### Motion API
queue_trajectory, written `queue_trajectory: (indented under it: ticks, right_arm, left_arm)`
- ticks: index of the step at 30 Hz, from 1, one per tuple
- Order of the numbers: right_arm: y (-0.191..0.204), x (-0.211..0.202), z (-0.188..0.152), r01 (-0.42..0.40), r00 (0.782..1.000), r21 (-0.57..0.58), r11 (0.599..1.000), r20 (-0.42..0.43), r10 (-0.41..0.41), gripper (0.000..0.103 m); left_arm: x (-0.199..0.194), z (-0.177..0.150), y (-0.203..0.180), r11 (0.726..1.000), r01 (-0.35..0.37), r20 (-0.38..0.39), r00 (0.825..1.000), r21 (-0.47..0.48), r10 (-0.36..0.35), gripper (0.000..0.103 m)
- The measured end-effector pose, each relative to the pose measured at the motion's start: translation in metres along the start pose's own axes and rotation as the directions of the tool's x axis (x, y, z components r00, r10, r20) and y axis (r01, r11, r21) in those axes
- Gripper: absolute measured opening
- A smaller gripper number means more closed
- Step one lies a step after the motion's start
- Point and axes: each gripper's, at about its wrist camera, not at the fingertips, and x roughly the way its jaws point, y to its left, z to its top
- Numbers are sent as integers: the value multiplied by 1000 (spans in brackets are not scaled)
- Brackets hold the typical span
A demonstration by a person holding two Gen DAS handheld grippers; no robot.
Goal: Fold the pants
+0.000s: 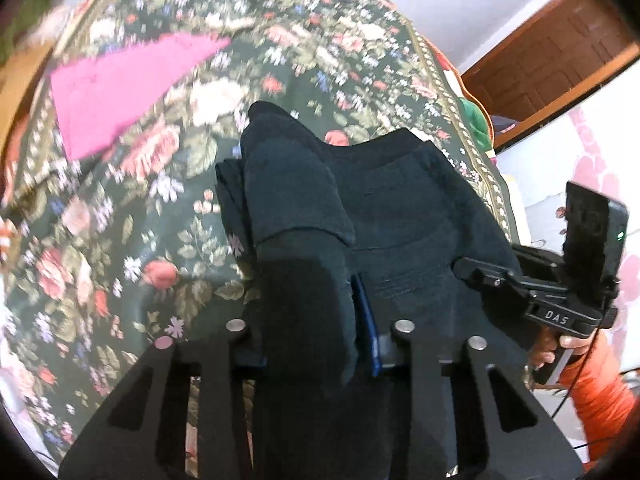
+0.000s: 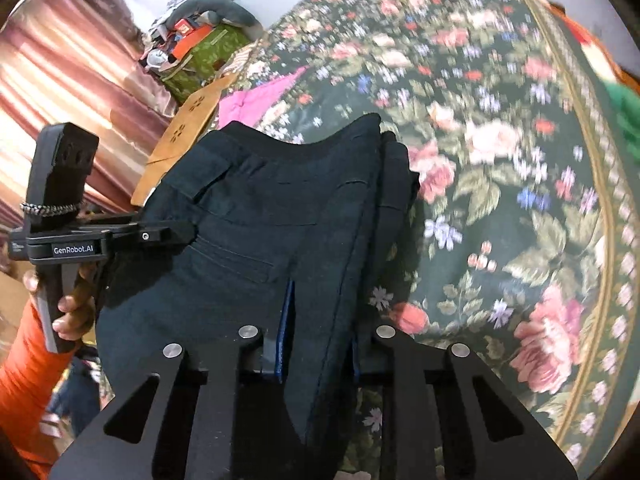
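Dark navy pants (image 1: 384, 208), folded into a thick bundle, hang above the floral bedspread (image 1: 160, 208). The left hand-held gripper (image 1: 316, 332) clamps their left edge and the right hand-held gripper (image 2: 316, 344) their right edge. Open bedspread stretches far and to both sides; a pink cloth (image 1: 120, 92) lies far left. The fingertips are buried in fabric, and the backgrounds are blurred.

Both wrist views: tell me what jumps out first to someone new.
The dark pants fill the middle of both views, bunched and lifted above the bed, pinched in the left tongs and the right tongs. Beneath spreads a loud floral bedspread. A bright pink cloth lies flat at its far side.
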Motion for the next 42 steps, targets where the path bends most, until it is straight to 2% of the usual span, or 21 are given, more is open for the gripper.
queue_trajectory:
  ticks: [5, 10, 13, 19, 23, 27, 34, 42]
  right_arm:
    - [21, -15, 20, 30, 997, -72, 997, 79, -24, 18]
    - [43, -22, 51, 43, 987, -127, 991, 158, -23, 18]
    - [54, -23, 77, 41, 979, -150, 988, 201, -10, 18]
    - [86, -8, 132, 50, 963, -218, 975, 271, 11, 18]
    - [100, 11, 165, 42, 955, -226, 973, 295, 27, 18]
    - [112, 38, 196, 52, 953, -237, 970, 302, 23, 18]
    - [110, 97, 230, 59, 969, -223, 973, 246, -2, 18]
    - [79, 172, 234, 77, 988, -155, 985, 143, -55, 18]
  left_arm:
    - [-25, 6, -14, 996, -59, 88, 995, 61, 54, 24]
    - [-55, 21, -12, 991, -112, 188, 977, 73, 97, 23]
    - [-78, 35, -2, 990, -132, 255, 960, 55, 114, 23]
    - [-115, 73, 31, 983, -181, 366, 916, 8, 166, 23]
    - [-128, 99, 61, 977, -212, 405, 891, -32, 207, 23]
    - [-127, 125, 97, 974, -212, 422, 879, -76, 224, 23]
    - [-90, 156, 154, 966, -223, 392, 883, -129, 257, 23]
    - [-4, 174, 203, 946, -267, 287, 906, -184, 312, 23]
